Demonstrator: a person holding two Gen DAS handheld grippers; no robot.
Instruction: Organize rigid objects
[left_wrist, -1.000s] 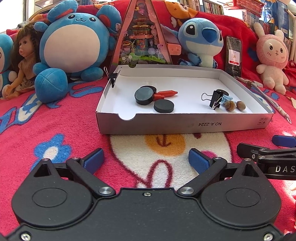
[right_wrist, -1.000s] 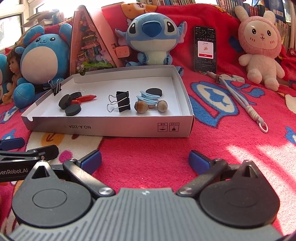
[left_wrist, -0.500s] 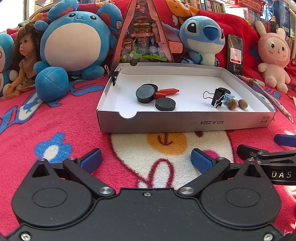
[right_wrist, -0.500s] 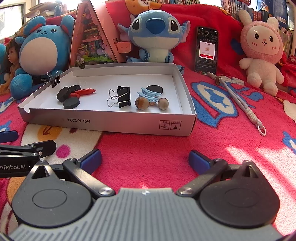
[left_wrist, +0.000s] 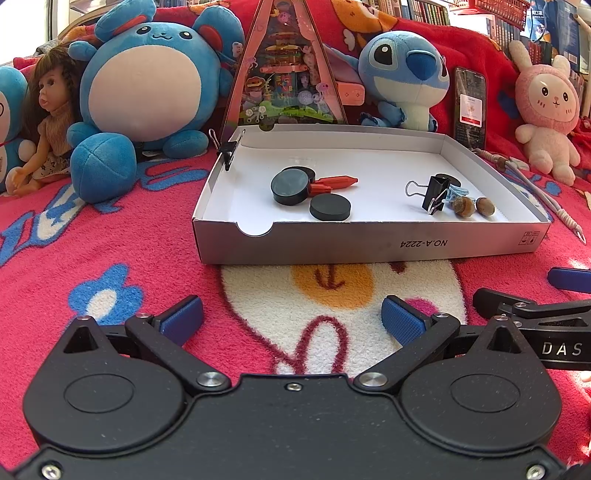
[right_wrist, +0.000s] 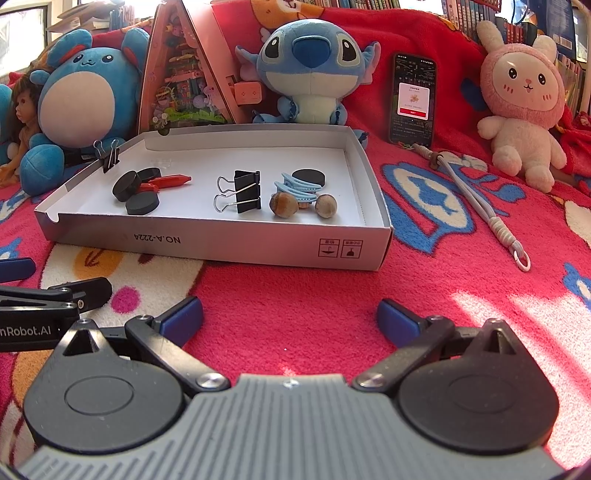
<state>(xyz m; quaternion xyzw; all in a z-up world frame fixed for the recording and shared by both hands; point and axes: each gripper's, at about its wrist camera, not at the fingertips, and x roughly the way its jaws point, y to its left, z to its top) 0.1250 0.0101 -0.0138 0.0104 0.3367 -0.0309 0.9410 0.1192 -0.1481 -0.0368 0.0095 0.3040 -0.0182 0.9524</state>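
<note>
A shallow white cardboard box (left_wrist: 369, 247) (right_wrist: 221, 247) lies on the red blanket ahead of both grippers. Inside it are black discs (left_wrist: 330, 207) (right_wrist: 142, 204), a red pen-shaped piece (left_wrist: 338, 181) (right_wrist: 171, 180), black binder clips (left_wrist: 436, 192) (right_wrist: 246, 191), a light-blue hair clip (right_wrist: 297, 188) and two acorns (left_wrist: 463, 205) (right_wrist: 283, 205). Another binder clip (left_wrist: 228, 152) (right_wrist: 108, 158) is clamped on the box's left wall. My left gripper (left_wrist: 291, 319) stands open and holds nothing, short of the box front. My right gripper (right_wrist: 290, 319) is also open and holds nothing.
Plush toys (left_wrist: 144, 96) (right_wrist: 312, 70) (right_wrist: 524, 107), a doll (left_wrist: 48, 122), a triangular toy house (left_wrist: 288, 70) and a phone (right_wrist: 413, 98) line the back. A beaded cord (right_wrist: 480, 210) lies right of the box. The right gripper's finger (left_wrist: 532, 310) shows in the left wrist view.
Both grippers have drifted slightly, so the box shifts a little in each view; in the right wrist view it looks somewhat nearer. Jaws stay open, and nothing was taken hold of.
</note>
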